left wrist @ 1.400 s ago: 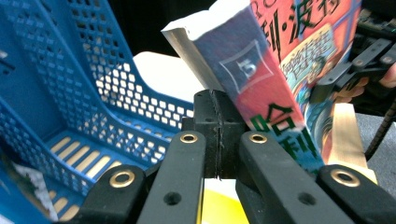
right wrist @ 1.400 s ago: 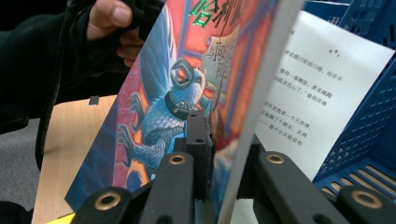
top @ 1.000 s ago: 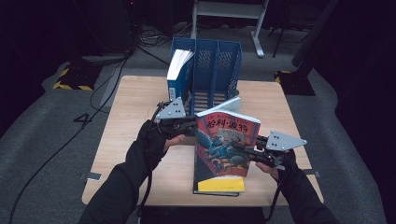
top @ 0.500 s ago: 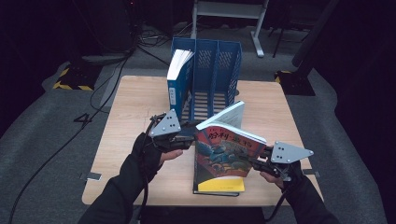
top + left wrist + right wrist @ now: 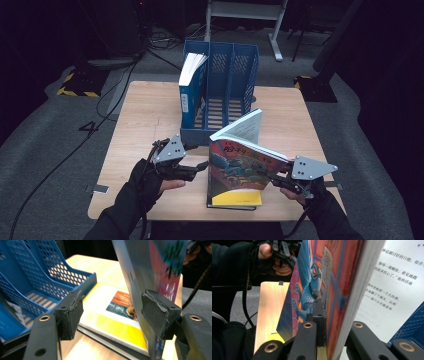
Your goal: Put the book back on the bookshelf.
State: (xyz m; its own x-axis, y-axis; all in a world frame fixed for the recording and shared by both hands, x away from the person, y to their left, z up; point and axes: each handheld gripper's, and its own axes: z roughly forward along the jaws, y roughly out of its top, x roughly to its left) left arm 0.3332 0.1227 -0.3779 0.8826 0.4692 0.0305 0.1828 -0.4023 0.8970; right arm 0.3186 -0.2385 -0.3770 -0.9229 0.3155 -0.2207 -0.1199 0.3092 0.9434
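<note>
Lower centre of the high view: your right claw (image 5: 278, 181) clenches the colourful illustrated paperback book (image 5: 240, 165), tilted above 1 yellow-covered book (image 5: 235, 199) on the wooden tabletop (image 5: 145, 112). Your left claw (image 5: 199, 169) stands released beside its spine. Next, likely slot it into the blue 3-slot file rack (image 5: 232, 75).

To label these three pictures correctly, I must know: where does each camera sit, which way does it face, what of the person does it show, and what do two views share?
High view: above the person's side, facing forward and down on the table; both forearms and hands show.
Left gripper view: on the left gripper, facing the rack and held book; its open jaws show.
Right gripper view: on the right gripper, clamping the book; the left hand shows.
Both gripper views share that book.
</note>
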